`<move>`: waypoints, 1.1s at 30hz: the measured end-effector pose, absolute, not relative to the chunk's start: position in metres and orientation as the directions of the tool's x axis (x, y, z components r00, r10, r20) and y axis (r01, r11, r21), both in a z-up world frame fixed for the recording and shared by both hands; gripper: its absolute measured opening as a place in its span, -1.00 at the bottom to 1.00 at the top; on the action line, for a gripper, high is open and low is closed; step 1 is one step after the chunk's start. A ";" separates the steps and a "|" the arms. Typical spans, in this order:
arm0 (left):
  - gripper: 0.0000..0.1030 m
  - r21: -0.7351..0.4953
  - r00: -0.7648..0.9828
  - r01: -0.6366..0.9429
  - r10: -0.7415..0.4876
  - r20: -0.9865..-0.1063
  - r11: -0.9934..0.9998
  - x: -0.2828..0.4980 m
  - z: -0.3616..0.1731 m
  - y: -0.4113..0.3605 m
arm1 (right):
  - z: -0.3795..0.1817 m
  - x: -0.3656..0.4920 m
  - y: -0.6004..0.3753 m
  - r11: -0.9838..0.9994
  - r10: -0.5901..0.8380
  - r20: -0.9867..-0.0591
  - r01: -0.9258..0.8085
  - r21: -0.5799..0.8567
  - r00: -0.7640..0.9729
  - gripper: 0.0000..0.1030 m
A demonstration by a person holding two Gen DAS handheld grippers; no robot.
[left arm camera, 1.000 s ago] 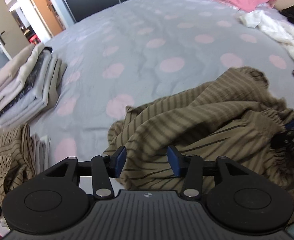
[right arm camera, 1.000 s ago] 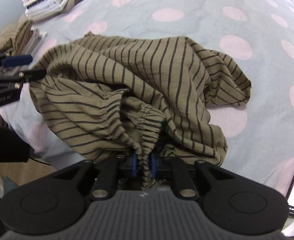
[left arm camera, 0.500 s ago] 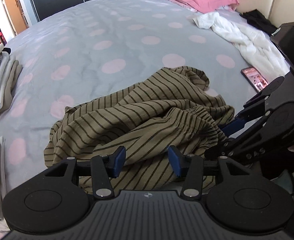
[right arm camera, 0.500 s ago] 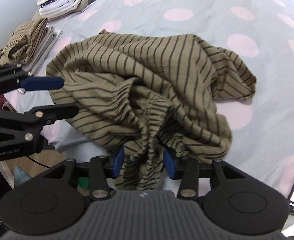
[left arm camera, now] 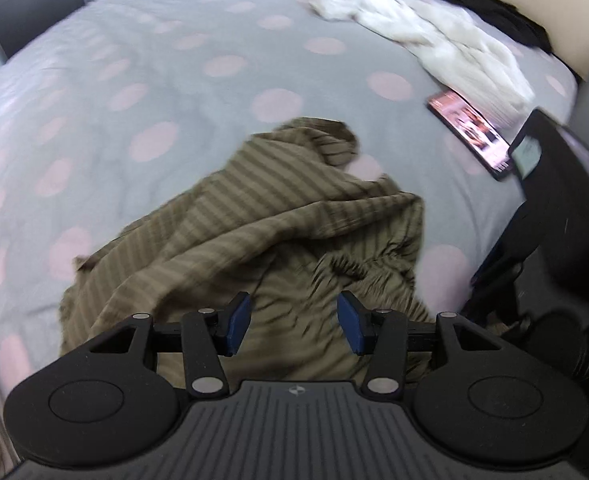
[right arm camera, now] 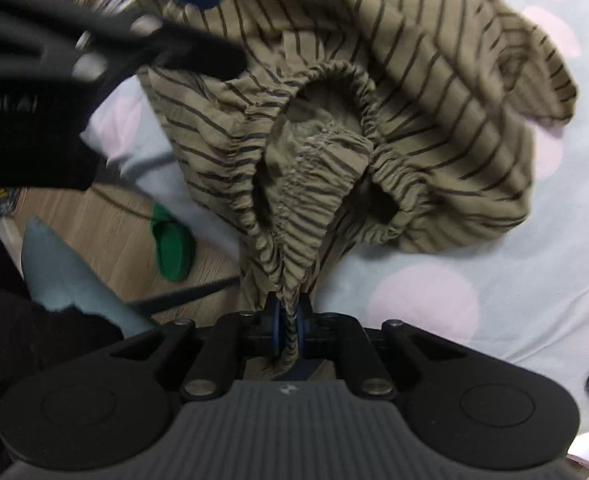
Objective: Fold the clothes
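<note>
An olive pair of trousers with dark stripes [left arm camera: 278,216] lies crumpled near the front edge of the bed. In the right wrist view its gathered elastic waistband [right arm camera: 314,184] runs down into my right gripper [right arm camera: 288,330]. The jaws are closing, and the blue pads pinch a bunch of that waistband. My left gripper [left arm camera: 292,322] hovers over the near part of the trousers, open, with the cloth below its pads and nothing between them. Blurred, the left gripper [right arm camera: 198,20] also shows at the upper left of the right wrist view, over the garment's left edge.
The grey bed cover with pink dots [left arm camera: 154,80] stretches away behind the trousers. A phone [left arm camera: 470,132] with a lit screen lies at the right, a white garment [left arm camera: 434,40] beyond it. Below the bed edge are wooden floor [right arm camera: 106,220] and a green object [right arm camera: 172,244].
My right jaws spread around the waistband, then closed on it lower down. My left gripper swung right over the trousers; the folded stacks left its view.
</note>
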State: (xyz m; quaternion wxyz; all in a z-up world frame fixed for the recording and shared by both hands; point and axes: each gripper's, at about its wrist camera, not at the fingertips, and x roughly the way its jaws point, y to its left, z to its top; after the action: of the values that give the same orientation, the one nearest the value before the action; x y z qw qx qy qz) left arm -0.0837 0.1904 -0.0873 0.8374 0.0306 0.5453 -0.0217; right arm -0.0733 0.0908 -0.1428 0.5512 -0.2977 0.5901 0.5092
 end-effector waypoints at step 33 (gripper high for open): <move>-0.94 0.088 0.707 -0.211 0.215 -0.674 0.973 -0.061 0.092 0.259 | 0.082 0.000 0.118 0.451 0.513 -0.769 -0.882 -0.135 0.380 -0.85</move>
State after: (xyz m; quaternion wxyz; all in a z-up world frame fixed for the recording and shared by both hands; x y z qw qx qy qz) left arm -0.0615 0.2592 0.0917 0.9239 0.0023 0.3650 0.1152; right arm -0.0001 0.1181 0.0816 0.7836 -0.2761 0.3341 0.4451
